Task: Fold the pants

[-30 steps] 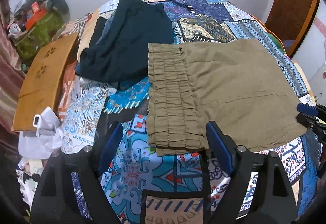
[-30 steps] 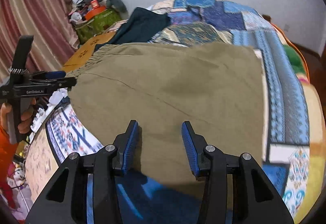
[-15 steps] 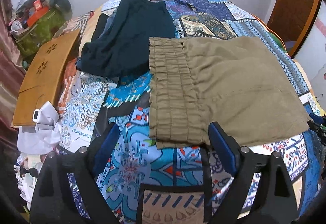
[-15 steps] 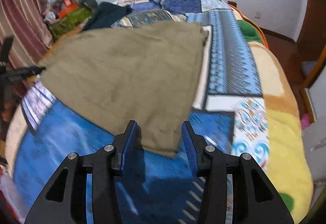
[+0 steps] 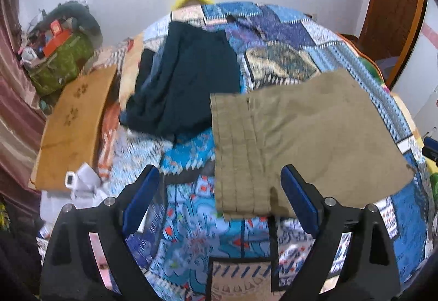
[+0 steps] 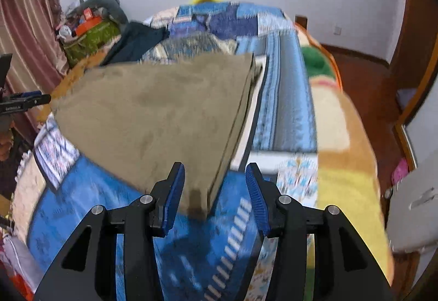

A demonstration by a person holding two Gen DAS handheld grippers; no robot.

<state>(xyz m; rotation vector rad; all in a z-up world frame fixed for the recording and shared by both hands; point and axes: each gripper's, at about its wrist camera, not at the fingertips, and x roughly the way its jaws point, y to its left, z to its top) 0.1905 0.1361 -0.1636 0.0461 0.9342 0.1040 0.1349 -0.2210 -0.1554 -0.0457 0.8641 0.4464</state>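
Olive-khaki cotton pants [image 5: 309, 142] lie flat on the blue patchwork bedspread [image 5: 191, 221], already doubled over, elastic waistband toward your left side; looks like you're between folds. Next move probably means re-gripping both near corners. Left gripper [image 5: 219, 199]: jaws spread wide, waistband corner sits between them but the pads aren't touching it. Right gripper [image 6: 213, 191]: moderate gap, opening now, hem corner between the jaws, nothing clamped.
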